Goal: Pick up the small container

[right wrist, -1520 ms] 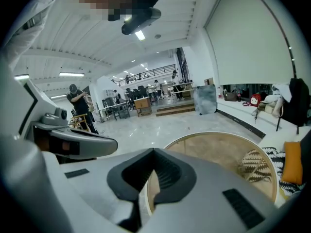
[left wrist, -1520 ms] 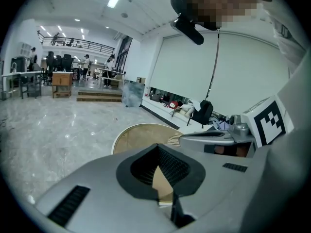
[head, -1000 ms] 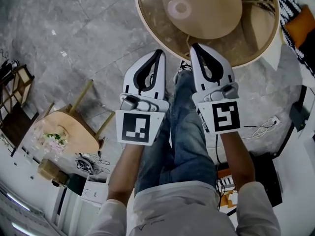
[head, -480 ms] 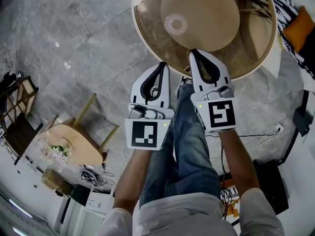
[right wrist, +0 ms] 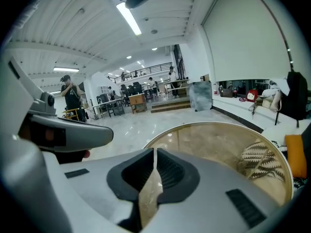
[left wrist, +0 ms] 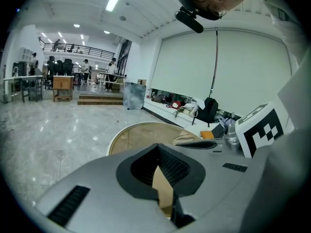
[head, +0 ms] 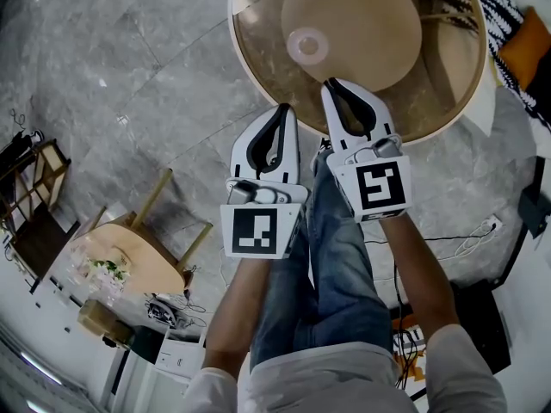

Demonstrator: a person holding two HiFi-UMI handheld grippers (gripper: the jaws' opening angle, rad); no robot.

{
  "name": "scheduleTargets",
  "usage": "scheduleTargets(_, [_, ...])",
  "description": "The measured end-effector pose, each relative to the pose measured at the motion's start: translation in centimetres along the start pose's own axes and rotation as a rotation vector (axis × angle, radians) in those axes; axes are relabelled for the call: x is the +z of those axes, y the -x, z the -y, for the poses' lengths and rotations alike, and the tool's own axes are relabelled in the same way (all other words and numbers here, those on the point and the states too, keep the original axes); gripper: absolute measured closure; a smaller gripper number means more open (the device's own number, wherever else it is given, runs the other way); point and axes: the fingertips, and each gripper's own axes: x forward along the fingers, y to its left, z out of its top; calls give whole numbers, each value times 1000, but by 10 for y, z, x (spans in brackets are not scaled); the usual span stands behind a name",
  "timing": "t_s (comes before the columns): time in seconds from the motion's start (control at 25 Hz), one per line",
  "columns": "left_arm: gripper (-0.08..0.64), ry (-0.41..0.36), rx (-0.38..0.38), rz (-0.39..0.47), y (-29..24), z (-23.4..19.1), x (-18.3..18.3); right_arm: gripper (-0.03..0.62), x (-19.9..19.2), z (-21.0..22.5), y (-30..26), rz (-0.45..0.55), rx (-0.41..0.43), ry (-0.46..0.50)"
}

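Note:
The small container point(head: 307, 46) is a low round pale pot standing on the round glass table point(head: 250, 67), seen in the head view. Both grippers hover side by side over the person's legs, short of it. My right gripper point(head: 331, 84) has its tip over the table's near rim, just below and right of the container. My left gripper point(head: 282, 108) stays lower, outside the rim. In the gripper views the left gripper point(left wrist: 157, 147) and right gripper point(right wrist: 155, 152) both have their jaws shut with nothing between them, pointing across the table point(right wrist: 204, 126).
The person's jeans-clad legs point(head: 336, 256) lie beneath the grippers. A small wooden side table with flowers point(head: 129, 252) and a dark rack point(head: 34, 188) stand on the left. A striped fabric and orange cushion point(head: 527, 46) lie at upper right. Cables point(head: 469, 231) trail on the floor.
The right gripper's tip has moved left and closer to the container, now over the table's rim. The left gripper has followed a little. Both stay shut.

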Motion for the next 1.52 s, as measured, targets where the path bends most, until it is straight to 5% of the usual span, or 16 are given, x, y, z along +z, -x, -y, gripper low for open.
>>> scheduleTargets(0.2, [545,13,7,6,-9,-6,-5,566,-12,4,-14,6,1,1])
scheduleTargets(0.28, [544,9,2,13,-11,-8,-6,479,-14,7,-18,3,-7,13])
scheduleTargets(1.16, [545,31,36,46,-27,-32,-9,413,-25,20,-81,-3,18,119])
scheduleTargets(1.36, [545,85,46,63,-25,-39,-7,410,-19,15,-87,9,36,148])
scheduleTargets(1.52, [545,-29,67,51,-24,-39,-5,410,-17,15,-93,16,27,172])
